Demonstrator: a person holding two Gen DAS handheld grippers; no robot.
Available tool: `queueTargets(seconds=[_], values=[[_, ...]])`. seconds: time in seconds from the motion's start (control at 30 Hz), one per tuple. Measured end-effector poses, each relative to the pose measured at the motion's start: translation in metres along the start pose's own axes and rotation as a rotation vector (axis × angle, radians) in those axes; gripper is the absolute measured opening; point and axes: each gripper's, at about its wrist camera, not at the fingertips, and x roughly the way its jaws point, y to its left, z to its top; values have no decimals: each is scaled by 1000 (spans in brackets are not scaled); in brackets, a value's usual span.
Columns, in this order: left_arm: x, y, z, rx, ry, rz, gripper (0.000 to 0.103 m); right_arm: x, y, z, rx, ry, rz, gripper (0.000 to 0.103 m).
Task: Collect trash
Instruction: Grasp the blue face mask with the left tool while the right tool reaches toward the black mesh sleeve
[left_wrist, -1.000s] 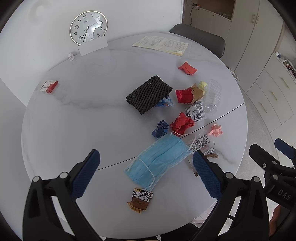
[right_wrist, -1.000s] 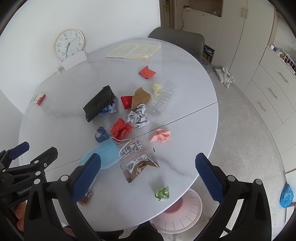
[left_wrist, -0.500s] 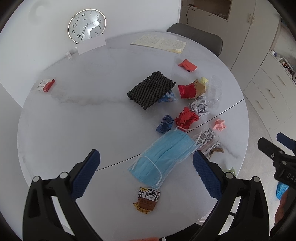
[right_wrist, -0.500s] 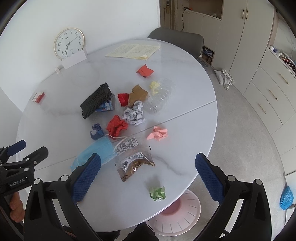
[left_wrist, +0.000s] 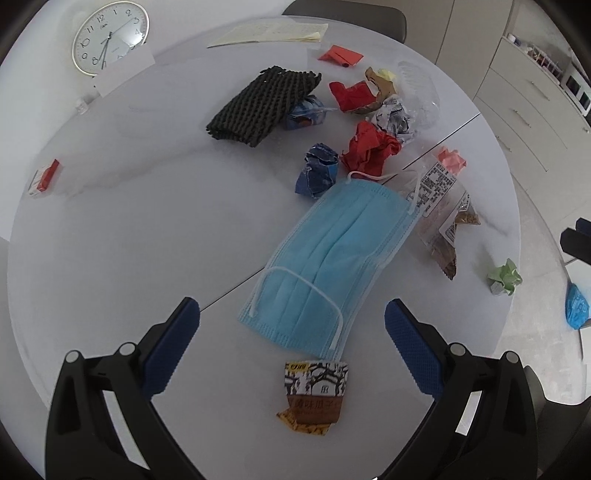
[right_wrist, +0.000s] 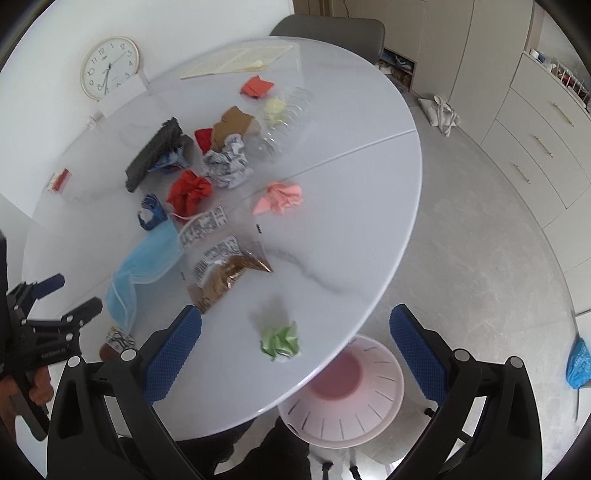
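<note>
Trash scattered across round white table (left_wrist: 110, 229). Blue face mask (left_wrist: 328, 258) flat at frame centre of left wrist view, just above left gripper (left_wrist: 291, 325); jaws spread wide, nothing between them, hovering over table. Brown snack wrapper (left_wrist: 314, 395) directly below mask, low centre, between the blue finger pads (left_wrist: 171, 345). Dark blue crumpled wrapper (left_wrist: 317, 170) and red crumpled paper (left_wrist: 369, 147) just above mask's upper end. Clear bag of brown crumbs (left_wrist: 443, 218) touching mask's right edge. Black foam mesh sleeve (left_wrist: 262, 103) upper centre, another blue wrapper (left_wrist: 304, 112) tucked at its right end. Pink paper ball (left_wrist: 452, 157) right of red paper.

Right wrist view: green crumpled paper (right_wrist: 280, 339) lower centre near table edge, between fingers of right gripper (right_wrist: 295, 343); jaws wide apart, empty. Pink trash bin (right_wrist: 343, 391) on floor under table edge, bottom centre. Newsprint ball (right_wrist: 227, 166), brown cardboard scrap (right_wrist: 234, 123), crushed clear plastic bottle (right_wrist: 280, 122) upper centre. Hand (right_wrist: 22, 391) gripping left tool at lower left.

Wall clock (left_wrist: 109, 37) upper left, open notebook (left_wrist: 269, 31) top centre, small red box (left_wrist: 44, 177) far left.
</note>
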Motion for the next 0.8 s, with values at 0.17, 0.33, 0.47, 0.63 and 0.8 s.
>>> queueTargets(seconds=[0.17,0.33,0.47,0.63,0.8], values=[[33,-8,19,43,-20,-48,92,-6,-1,-4,44,5,-30,101],[56,-14,23,114,-12,-85,77,-9,11,-5,63,2,-52,101],[58,-9,23,115,-34,-131,56,-8,25,0,56,-1,-54,101],[58,4,23,90,-29,-190,15,-7,49,17,26,-26,-41,101],[56,14,17,115,-52,-220,5,0,73,37,-3,-34,-34,101]])
